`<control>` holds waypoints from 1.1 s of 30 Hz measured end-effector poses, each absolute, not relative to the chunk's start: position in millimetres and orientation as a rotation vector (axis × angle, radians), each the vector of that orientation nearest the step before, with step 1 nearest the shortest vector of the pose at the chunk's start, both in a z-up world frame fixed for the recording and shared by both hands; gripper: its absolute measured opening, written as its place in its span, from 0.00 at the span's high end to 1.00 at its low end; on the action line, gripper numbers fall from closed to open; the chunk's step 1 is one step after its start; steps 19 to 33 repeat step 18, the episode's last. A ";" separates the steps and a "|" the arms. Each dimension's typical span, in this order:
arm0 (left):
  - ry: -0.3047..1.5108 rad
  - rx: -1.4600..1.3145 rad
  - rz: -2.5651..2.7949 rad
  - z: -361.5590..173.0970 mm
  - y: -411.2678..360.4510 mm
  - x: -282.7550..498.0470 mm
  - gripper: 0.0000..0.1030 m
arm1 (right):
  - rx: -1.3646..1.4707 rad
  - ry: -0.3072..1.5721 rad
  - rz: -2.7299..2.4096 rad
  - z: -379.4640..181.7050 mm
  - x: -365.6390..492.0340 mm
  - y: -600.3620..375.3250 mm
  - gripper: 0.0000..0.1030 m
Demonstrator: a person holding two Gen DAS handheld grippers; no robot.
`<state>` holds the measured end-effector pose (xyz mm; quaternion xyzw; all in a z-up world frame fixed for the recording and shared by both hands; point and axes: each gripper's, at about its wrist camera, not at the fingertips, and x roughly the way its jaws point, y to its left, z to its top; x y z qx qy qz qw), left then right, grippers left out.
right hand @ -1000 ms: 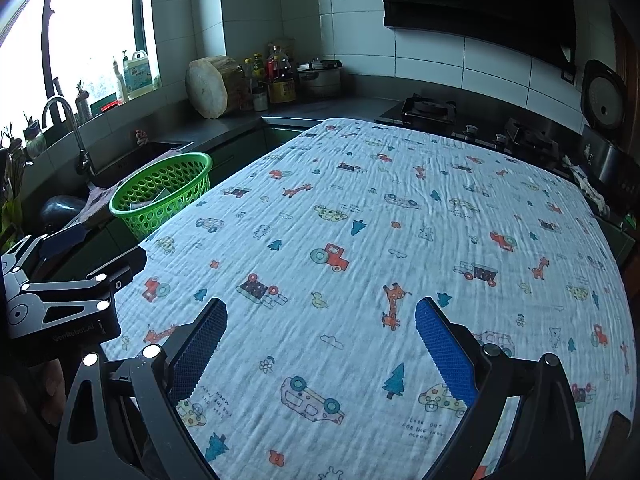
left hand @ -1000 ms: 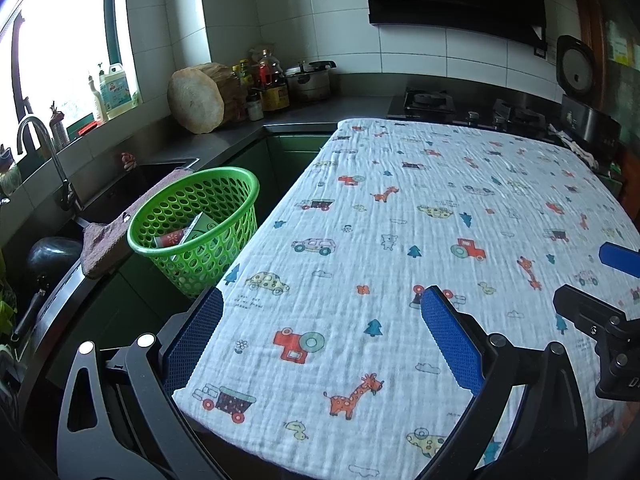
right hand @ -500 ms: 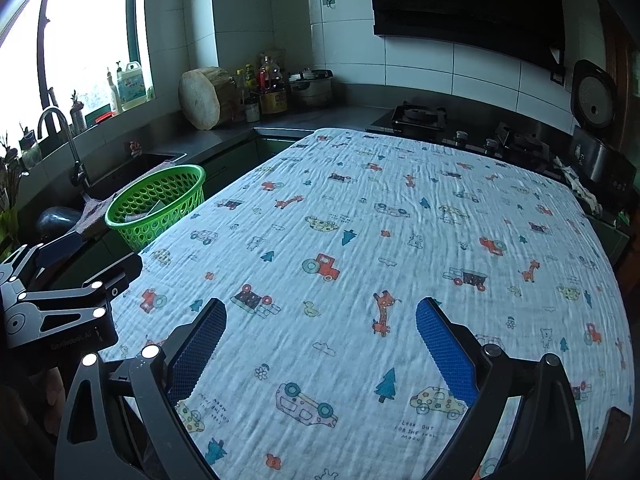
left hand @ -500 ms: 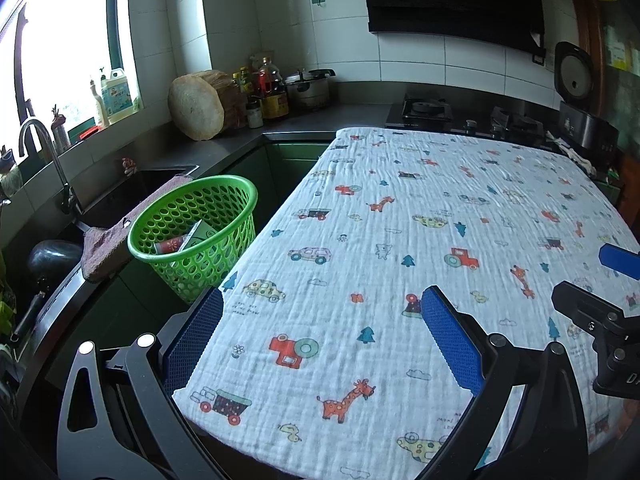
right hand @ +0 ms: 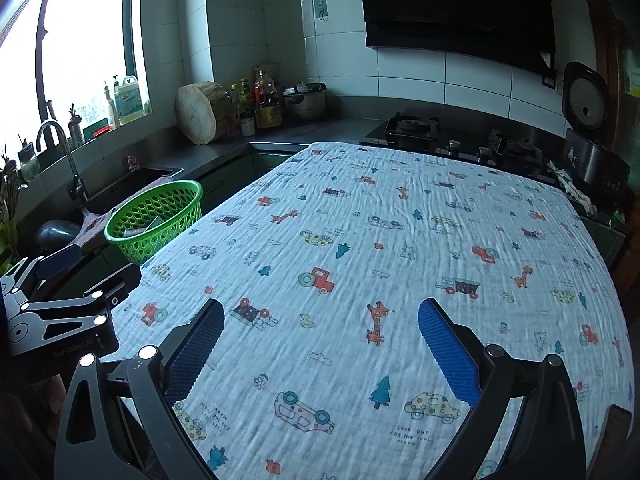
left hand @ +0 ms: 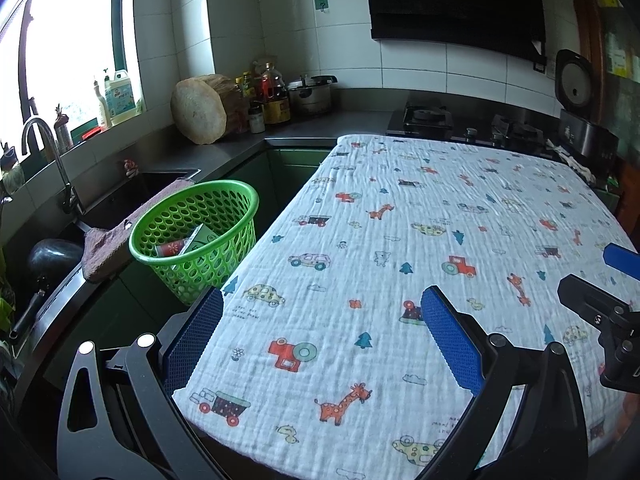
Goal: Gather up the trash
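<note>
The left gripper (left hand: 322,328) sits at the bottom of the left wrist view with its jaws spread wide and nothing between the blue pads (left hand: 452,344); only the patterned cloth (left hand: 420,248) shows in the gap. In the right wrist view the right gripper (right hand: 320,340) is likewise parted, its jaws having just been opening further, and again only the printed cloth lies between them. No pad of either gripper presses on anything.

The cloth (white, printed with small cars, giraffes, tractors and trees) covers the whole surface that fills the centre and right of both views, and it is bare of any loose item.

The green basket (left hand: 248,200) stands at the left centre of the left wrist view, just beside the cloth's left edge and next to the sink (left hand: 120,196). Inside it lie the collected pieces of trash (left hand: 188,242): a red-and-white wrapper and a green-and-white carton leaning against the inner wall. A brownish rag (left hand: 108,248) hangs over the sink's edge, touching the basket's rim.

Further back, in the upper left, the dark counter (left hand: 240,148) carries a round wooden chopping block (left hand: 198,114), bottles (left hand: 272,96) and a metal pot (left hand: 310,94). A gas stove (left hand: 428,118) stands at the upper right.
</note>
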<state>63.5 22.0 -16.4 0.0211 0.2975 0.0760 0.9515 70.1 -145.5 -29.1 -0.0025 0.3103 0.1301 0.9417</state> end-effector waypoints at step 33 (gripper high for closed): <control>0.602 0.023 0.149 -15.0 22.8 65.5 0.05 | 0.008 0.631 0.257 -29.7 70.2 -150.1 0.07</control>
